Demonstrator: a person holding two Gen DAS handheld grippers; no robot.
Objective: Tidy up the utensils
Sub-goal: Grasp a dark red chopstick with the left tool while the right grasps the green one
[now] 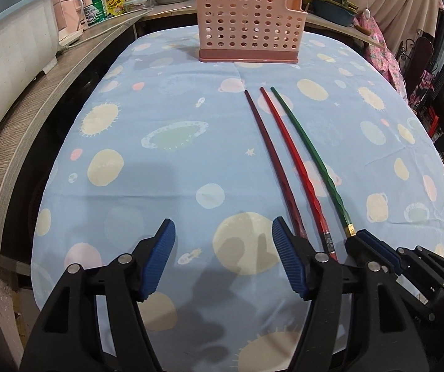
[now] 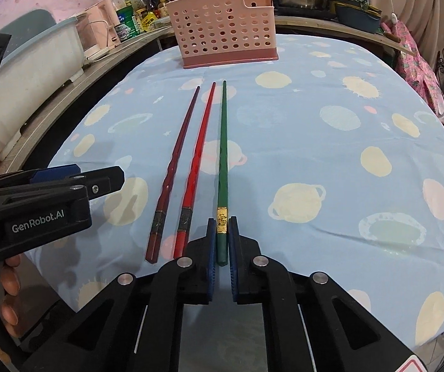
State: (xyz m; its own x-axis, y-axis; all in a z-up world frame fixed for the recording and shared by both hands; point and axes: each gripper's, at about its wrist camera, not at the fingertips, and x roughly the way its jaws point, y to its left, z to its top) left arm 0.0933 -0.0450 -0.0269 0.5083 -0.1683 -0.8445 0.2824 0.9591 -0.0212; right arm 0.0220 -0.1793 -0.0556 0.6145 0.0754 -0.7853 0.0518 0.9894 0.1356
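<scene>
Clamping the green chopstick (image 2: 222,167), the right tool (image 2: 222,232); left tool (image 1: 222,241) spread apart.

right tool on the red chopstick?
No. The right tool has its fingers on either side of the green chopstick; the red chopstick lies untouched beside it.

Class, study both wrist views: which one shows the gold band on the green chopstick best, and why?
The right wrist view. The green chopstick runs straight up the frame, its gold band sharp between the right claw fingers. The left wrist view shows the band only small and sidelong, with the chopstick's end hidden behind that claw.
</scene>
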